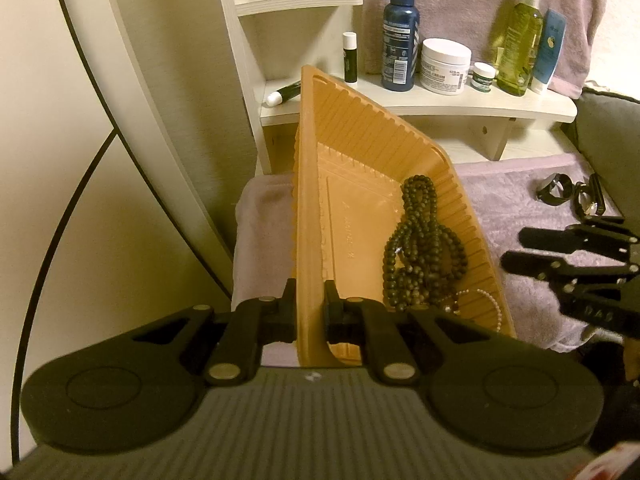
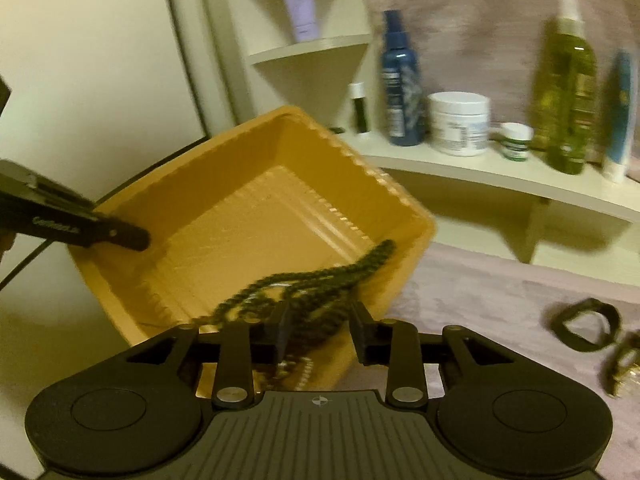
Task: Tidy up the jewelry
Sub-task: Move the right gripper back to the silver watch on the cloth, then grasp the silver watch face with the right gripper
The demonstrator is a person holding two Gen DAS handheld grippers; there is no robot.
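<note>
My left gripper [image 1: 311,296] fingers pinch the orange tray [image 1: 360,152] wall over a lilac towel [image 1: 520,200]; right gripper [image 2: 320,320] fingers part, empty, above dark beads [image 2: 304,284]; shelf [image 1: 420,104] jar [image 1: 446,66] reads "CREAM".

The bead necklace [image 1: 420,248] lies in the tilted tray [image 1: 360,136], which stands on a towel [image 1: 520,200]. Behind it, bottles [image 1: 398,36] and jars [image 1: 446,65] line a shelf [image 1: 400,108]; a bracelet [image 1: 554,189] lies to the right.

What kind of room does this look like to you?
Probably a bedroom or bathroom vanity corner at home. A pale shelf holds toiletries such as a cream jar and a blue bottle, and an orange tray of bead necklaces sits on a towel-covered surface.
</note>
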